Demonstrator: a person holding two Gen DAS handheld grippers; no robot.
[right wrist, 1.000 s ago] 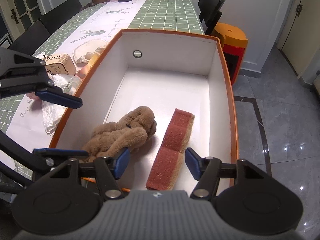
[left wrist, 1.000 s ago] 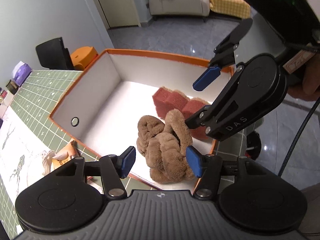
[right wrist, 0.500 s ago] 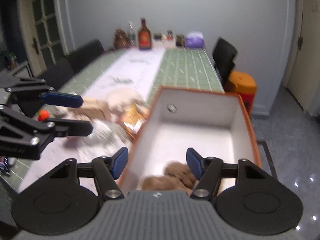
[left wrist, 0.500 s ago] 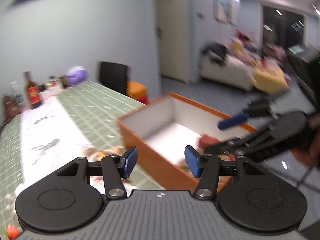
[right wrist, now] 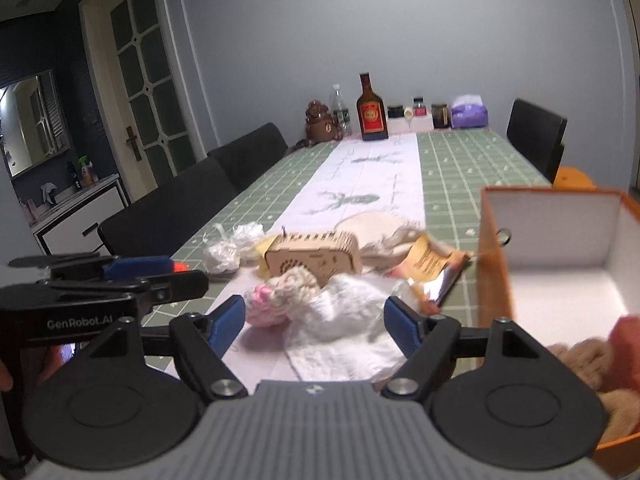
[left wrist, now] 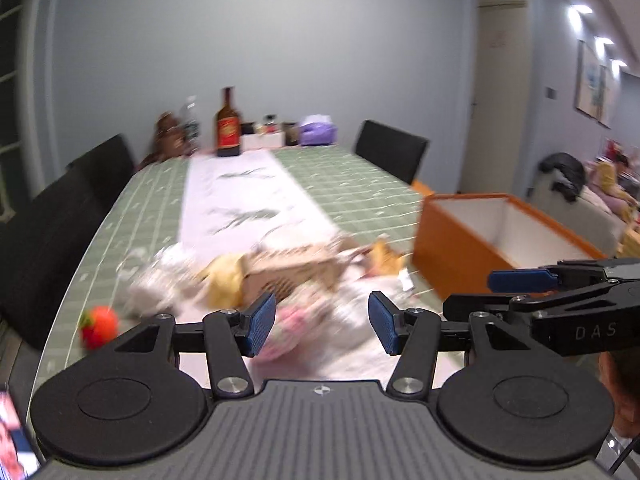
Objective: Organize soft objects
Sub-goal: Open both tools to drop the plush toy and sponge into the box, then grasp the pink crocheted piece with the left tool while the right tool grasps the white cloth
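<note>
Orange box [right wrist: 496, 264] now off to the side | left gripper [left wrist: 322, 322] empty, released | right gripper [right wrist: 316, 322] opening, empty

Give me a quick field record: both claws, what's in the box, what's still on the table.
left claw: open, empty
right claw: jaws opening, nothing between them
orange box: brown plush and something red inside
soft items on table: pink-and-cream knit piece, white fluffy cloth
other clutter: wooden box, plastic bag, yellow packet
</note>
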